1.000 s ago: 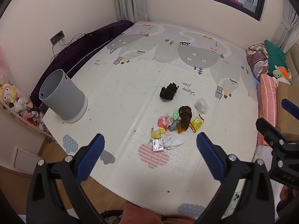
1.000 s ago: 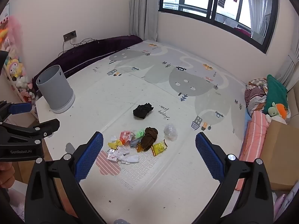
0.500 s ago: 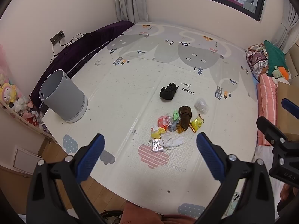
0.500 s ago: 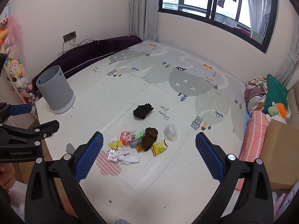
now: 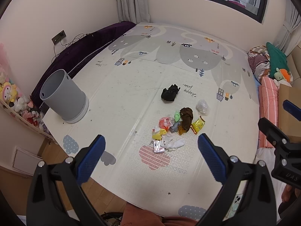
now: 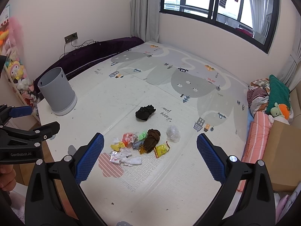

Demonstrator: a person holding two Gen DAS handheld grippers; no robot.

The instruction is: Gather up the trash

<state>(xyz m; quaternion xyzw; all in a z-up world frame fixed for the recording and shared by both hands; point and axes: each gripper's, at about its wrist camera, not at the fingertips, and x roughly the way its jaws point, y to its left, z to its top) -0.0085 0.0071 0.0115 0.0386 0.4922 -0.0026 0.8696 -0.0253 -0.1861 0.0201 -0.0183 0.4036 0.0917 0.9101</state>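
The left gripper (image 5: pixel 149 147) hangs above the near edge of the play mat (image 5: pixel 116 98) with its blue-padded fingers spread wide and nothing between them. From its camera, the trash pile (image 5: pixel 175 128) lies on the mat ahead, framed between the two fingers and a little toward the right one, well apart from both. A black crumpled piece (image 5: pixel 170 93) sits alone farther out, and a clear plastic wad (image 5: pixel 202 107) lies just right of the pile. The grey bin (image 5: pixel 63 96) stands upright far off to the left, near the mat's corner. The right gripper (image 5: pixel 282 131) pokes in at the right edge.

From the right gripper's (image 6: pixel 150 145) camera, its fingers are likewise parted and empty. The trash pile (image 6: pixel 143 146) lies ahead between them, nearer the left finger, not touched. The grey bin (image 6: pixel 56 92) stands at far left, beyond the left gripper (image 6: pixel 28 122), which a hand (image 6: pixel 6 177) holds.
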